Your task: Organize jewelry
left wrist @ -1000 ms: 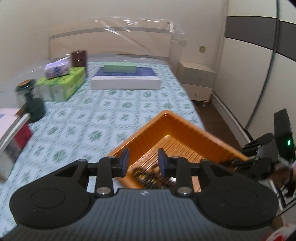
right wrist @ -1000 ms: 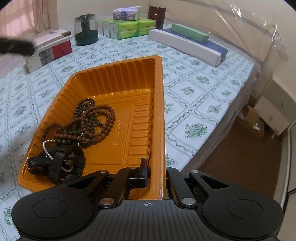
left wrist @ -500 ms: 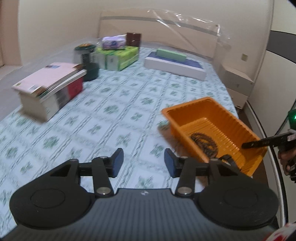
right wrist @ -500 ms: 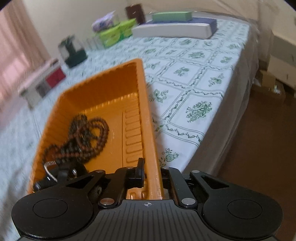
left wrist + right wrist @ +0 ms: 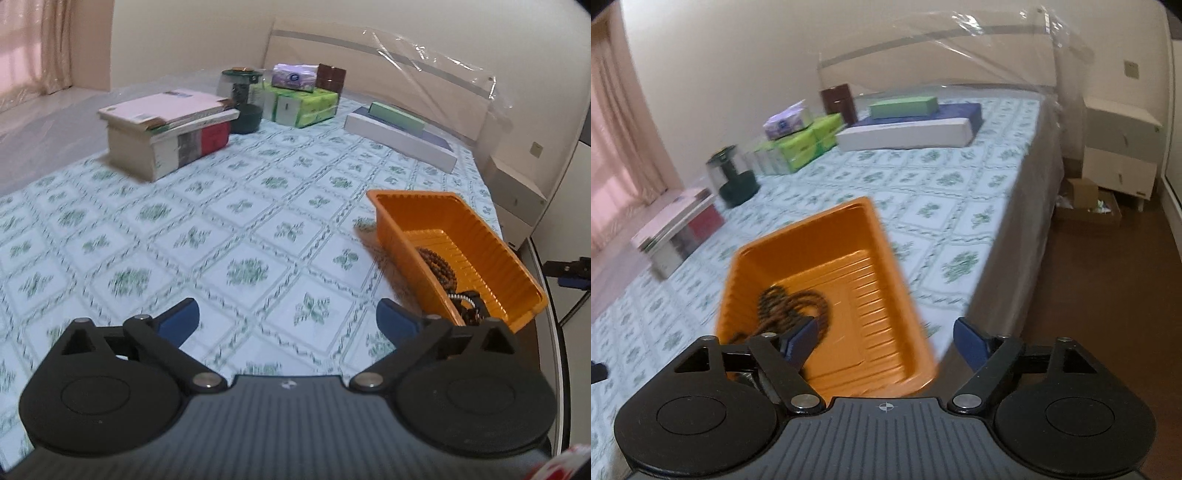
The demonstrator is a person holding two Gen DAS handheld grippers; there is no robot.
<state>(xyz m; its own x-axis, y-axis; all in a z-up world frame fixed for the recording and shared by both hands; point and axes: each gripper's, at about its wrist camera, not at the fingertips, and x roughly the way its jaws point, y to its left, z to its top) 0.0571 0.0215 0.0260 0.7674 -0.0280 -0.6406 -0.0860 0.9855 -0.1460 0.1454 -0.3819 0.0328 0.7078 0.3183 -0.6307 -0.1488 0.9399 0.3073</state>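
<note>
one orange tray [image 5: 469, 221] sits at the bed's edge near the corner, on the patterned sheet [image 5: 240, 236]. inside it lies a tangle of brown bead strings [image 5: 792, 306], how many strands i cannot tell, plus one thin silvery chain [image 5: 461, 296] and a dark item at the near end that is too hidden to name

two grippers in all. the left gripper [image 5: 288, 319] has its jaws spreading wide and opening further, nothing between them but bare sheet; the tray is just to its right. the right gripper [image 5: 884, 338] is likewise opening, its jaws apart with the tray's near corner showing between them but not pressed by either pad; its left finger [image 5: 799, 334] crosses in front of the beads

further up the bed: one stack of books [image 5: 170, 129], one dark green jar-like thing [image 5: 242, 99], one block of green tissue packs [image 5: 301, 103] with one purple tissue pack [image 5: 295, 75] on top, one brown box [image 5: 331, 75], one long white box [image 5: 400, 142] carrying one green box [image 5: 397, 117]. one bedside cabinet [image 5: 1121, 136] stands past the bed, with a cardboard box [image 5: 1084, 190] on the floor
</note>
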